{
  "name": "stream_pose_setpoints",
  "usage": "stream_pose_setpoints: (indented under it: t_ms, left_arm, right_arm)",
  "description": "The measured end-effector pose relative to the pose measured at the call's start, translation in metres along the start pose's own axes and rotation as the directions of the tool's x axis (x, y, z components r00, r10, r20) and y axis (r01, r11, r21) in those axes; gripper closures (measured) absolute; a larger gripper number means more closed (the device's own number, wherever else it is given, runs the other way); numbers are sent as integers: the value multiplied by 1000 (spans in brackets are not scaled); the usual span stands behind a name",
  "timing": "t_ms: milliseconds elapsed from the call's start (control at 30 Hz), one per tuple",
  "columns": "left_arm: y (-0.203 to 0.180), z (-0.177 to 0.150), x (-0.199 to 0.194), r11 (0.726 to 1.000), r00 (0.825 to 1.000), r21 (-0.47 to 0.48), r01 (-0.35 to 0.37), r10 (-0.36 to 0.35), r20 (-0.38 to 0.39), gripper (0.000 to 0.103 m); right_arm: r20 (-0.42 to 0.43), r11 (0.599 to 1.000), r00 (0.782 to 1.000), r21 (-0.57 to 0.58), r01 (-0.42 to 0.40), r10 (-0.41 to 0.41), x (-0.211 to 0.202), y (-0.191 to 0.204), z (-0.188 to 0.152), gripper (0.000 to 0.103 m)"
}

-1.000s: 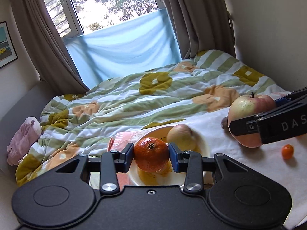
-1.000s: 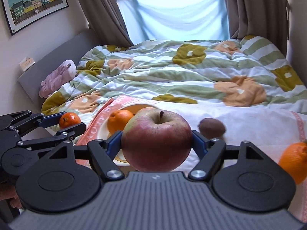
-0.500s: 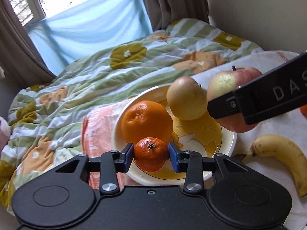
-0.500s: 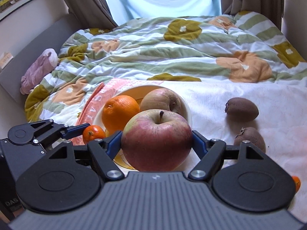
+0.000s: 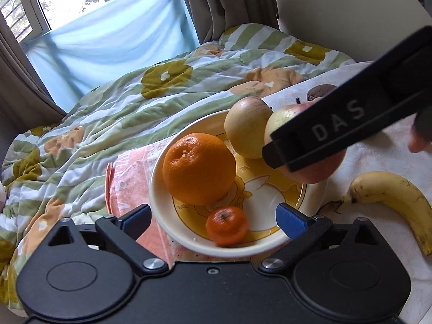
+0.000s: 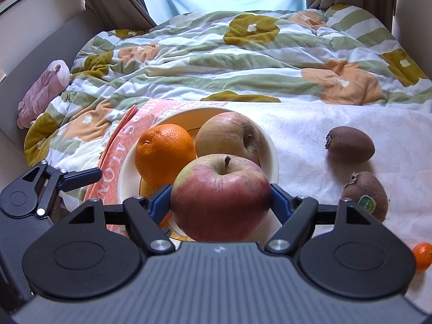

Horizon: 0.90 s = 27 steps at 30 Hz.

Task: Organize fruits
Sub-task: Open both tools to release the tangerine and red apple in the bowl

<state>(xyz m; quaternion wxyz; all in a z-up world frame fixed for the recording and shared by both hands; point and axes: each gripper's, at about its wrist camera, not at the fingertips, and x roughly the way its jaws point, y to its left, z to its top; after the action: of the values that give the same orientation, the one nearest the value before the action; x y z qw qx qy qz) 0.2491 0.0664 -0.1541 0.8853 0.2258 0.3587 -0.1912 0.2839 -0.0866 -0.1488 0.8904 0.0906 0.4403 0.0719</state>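
Observation:
A white and yellow plate (image 5: 162,210) (image 6: 127,186) sits on the bed and holds a large orange (image 5: 198,168) (image 6: 163,155), a pale apple (image 5: 247,127) (image 6: 226,136) and a small tangerine (image 5: 226,225). My left gripper (image 5: 213,220) is open, its jaws wide apart on either side of the tangerine, which lies free on the plate. My right gripper (image 6: 220,198) is shut on a red apple (image 6: 220,197) (image 5: 310,171) and holds it over the plate's right edge.
A banana (image 5: 391,197) lies right of the plate. Two kiwis (image 6: 349,144) (image 6: 364,194) and another small tangerine (image 6: 422,256) lie on the white cloth (image 6: 302,135). A pink towel (image 5: 129,186) lies under the plate. A rumpled quilt (image 6: 216,62) covers the bed behind.
My left gripper has opened and let go of the small tangerine, which now lies on the plate. My right gripper has brought the red apple closer over the plate.

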Motion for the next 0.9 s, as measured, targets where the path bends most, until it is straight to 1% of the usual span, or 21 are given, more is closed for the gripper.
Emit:
stream_pose_setpoints:
  t_ms: [167, 400, 533, 567, 633, 700, 767, 900]
  left_arm:
    - [2, -6, -8, 1000, 1000, -22, 1, -1, -7, 2]
    - [9, -15, -14, 998, 1000, -65, 1, -2, -19, 2]
    - [12, -17, -16, 996, 1000, -88, -1, -1, -26, 2]
    - [12, -16, -17, 996, 1000, -91, -3, 0, -26, 2]
    - [12, -16, -19, 995, 1000, -99, -5, 3, -25, 2]
    - [14, -17, -22, 994, 1000, -110, -3, 0, -24, 2]
    - [15, -17, -24, 993, 1000, -118, -2, -1, -24, 2]
    - [16, -17, -28, 993, 1000, -120, -5, 2, -24, 2]
  right_arm:
    - [-11, 1000, 1000, -29, -4, 4, 8, 8, 1, 12]
    - [-44, 999, 999, -41, -8, 7, 25, 14, 1, 12]
    - [-102, 999, 995, -50, 7, -12, 38, 17, -1, 11]
    - [-81, 999, 997, -49, 8, -12, 37, 17, -3, 11]
    - [-10, 998, 1000, -69, 9, -9, 27, 20, -4, 0]
    - [46, 994, 999, -106, 20, -16, 17, 24, -3, 0]
    - [56, 991, 998, -128, 30, -23, 11, 26, -6, 0]
    - [56, 992, 998, -121, 22, -15, 5, 24, -11, 0]
